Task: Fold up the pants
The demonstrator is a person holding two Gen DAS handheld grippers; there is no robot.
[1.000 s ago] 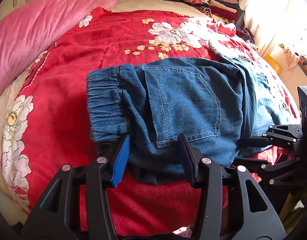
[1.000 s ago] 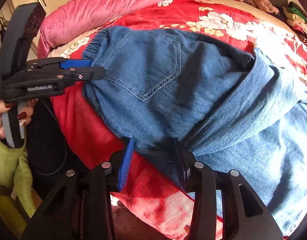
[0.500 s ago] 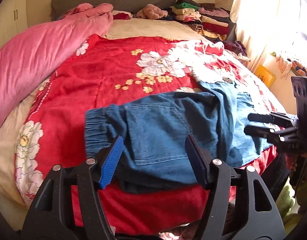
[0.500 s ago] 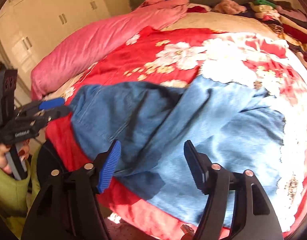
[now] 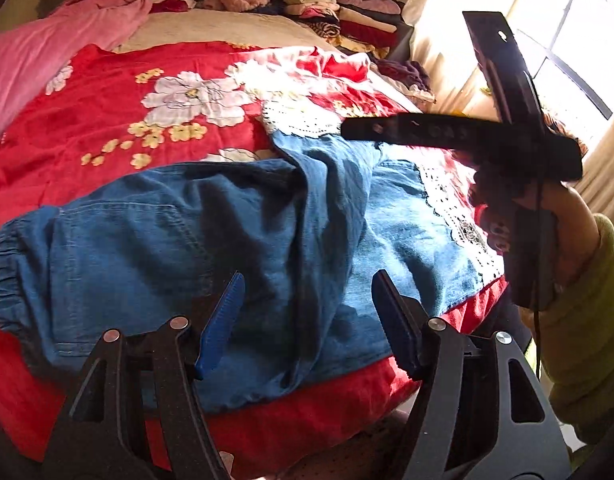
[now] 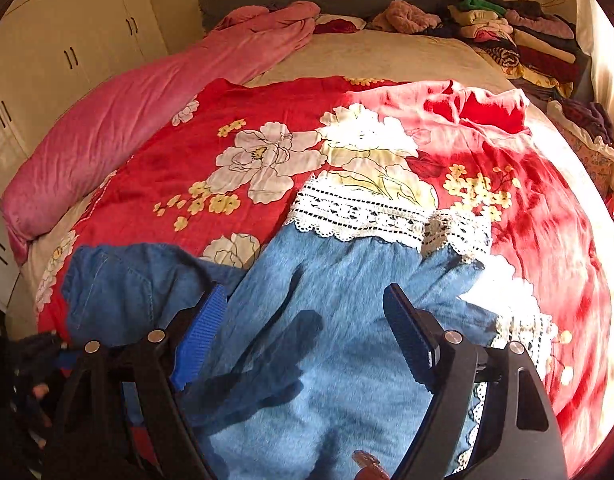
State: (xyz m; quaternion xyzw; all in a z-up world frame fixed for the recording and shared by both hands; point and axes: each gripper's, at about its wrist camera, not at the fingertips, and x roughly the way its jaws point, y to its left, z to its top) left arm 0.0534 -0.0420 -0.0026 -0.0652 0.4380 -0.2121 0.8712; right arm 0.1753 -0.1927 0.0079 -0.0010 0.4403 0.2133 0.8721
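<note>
Left tool [image 5: 307,312] gapes above the denim pants [image 5: 179,240] — right tool [image 5: 359,130] (blurred) crosses overhead.

far: your way runs over flat red bedspread [image 6: 291,112]
left: pink quilt [image 6: 147,96] blocks
far right: clothes pile [image 6: 519,44] blocks

Both grippers off the denim

The left gripper [image 5: 307,312] and right gripper [image 6: 305,328], earlier pinching the blue lace-hemmed denim pants [image 5: 211,240], now gape above them.
</note>
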